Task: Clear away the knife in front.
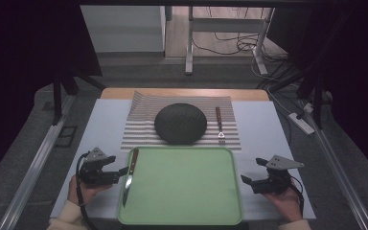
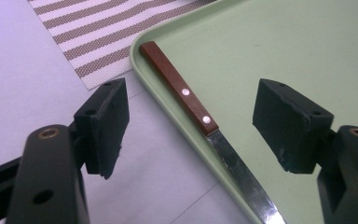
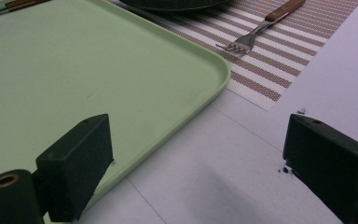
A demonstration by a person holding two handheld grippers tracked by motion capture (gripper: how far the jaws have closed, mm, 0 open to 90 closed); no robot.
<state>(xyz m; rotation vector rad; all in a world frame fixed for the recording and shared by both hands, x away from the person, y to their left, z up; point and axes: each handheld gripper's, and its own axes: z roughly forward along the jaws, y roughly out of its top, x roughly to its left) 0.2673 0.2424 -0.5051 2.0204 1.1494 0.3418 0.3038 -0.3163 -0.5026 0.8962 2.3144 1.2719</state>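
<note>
High view: left tool (image 1: pixel 122 170) sits at the lower left of the frame, jaws spread wide with nothing between them, tips just beside the left rim of the green tray (image 1: pixel 191 191); knife (image 1: pixel 130 176) lies along that left rim inside the tray, wooden handle toward the top of the frame, blade toward the bottom; right tool (image 1: pixel 246 179) sits at the lower right, jaws likewise spread and empty, short of the tray's right rim; both tools have bare white tabletop (image 1: pixel 263 129) beneath them; striped placemat (image 1: pixel 141 129) lies above the tray, touching or just short of its upper rim, carrying a dark round plate (image 1: pixel 180 123) at centre and a fork (image 1: pixel 219 124) to its right, tines toward the tray.

Left gripper view: knife (image 2: pixel 200 114) runs diagonally between the open jaws but clear of both pads, resting against the tray's raised edge; placemat corner (image 2: pixel 98 37) at upper left.

Right gripper view: tray corner (image 3: pixel 214 70) lies ahead of the left jaw; fork (image 3: pixel 256 28) at upper right.
</note>
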